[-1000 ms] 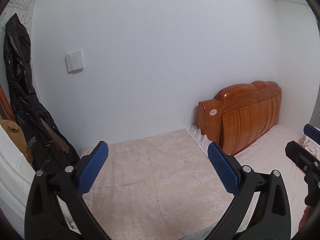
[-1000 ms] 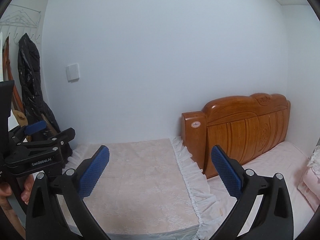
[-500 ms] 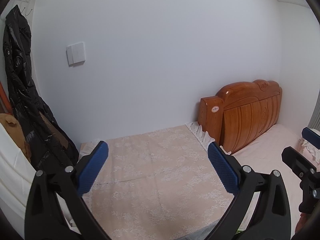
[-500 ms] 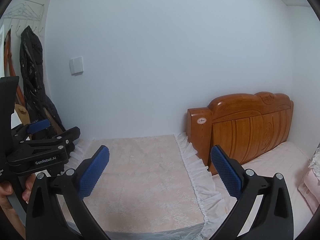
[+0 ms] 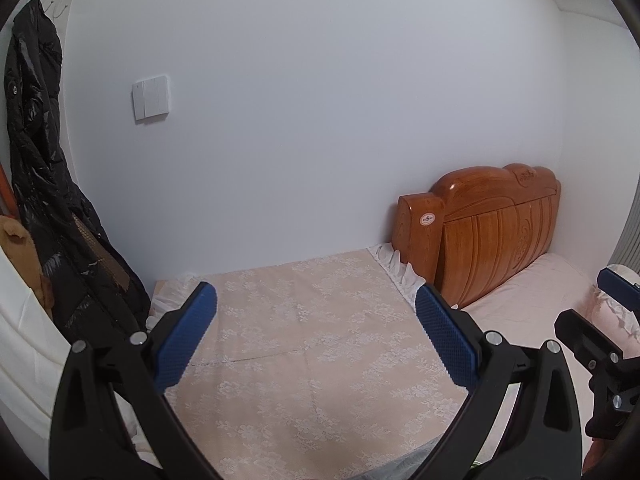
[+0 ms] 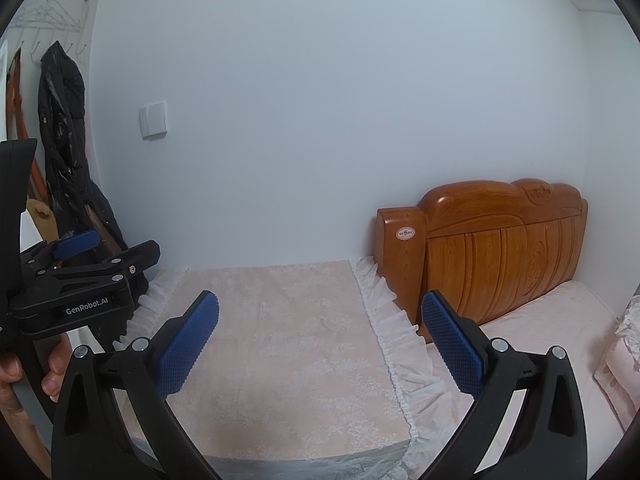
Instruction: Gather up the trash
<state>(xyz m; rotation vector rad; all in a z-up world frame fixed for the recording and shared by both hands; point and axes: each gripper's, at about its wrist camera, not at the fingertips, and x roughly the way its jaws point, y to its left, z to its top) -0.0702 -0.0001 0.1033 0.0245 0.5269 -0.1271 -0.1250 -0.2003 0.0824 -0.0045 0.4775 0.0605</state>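
No trash shows in either view. My left gripper (image 5: 316, 312) is open, its blue pads wide apart over a pink lace cloth (image 5: 304, 344) with nothing between them. My right gripper (image 6: 320, 320) is open too, held empty above the same lace cloth (image 6: 288, 340). The left gripper's black body (image 6: 76, 280) appears at the left edge of the right wrist view, held by a hand (image 6: 24, 372). The right gripper's fingers (image 5: 592, 344) show at the right edge of the left wrist view.
A wooden headboard (image 5: 488, 232) (image 6: 496, 240) stands against the white wall, with a pink bed (image 6: 540, 340) in front of it. A black jacket (image 5: 44, 184) (image 6: 68, 152) hangs at the left. A light switch (image 5: 151, 97) sits on the wall.
Both grippers have tilted slightly downward, so the cloth, headboard and switch sit a little higher in the views. Both stay open and empty.
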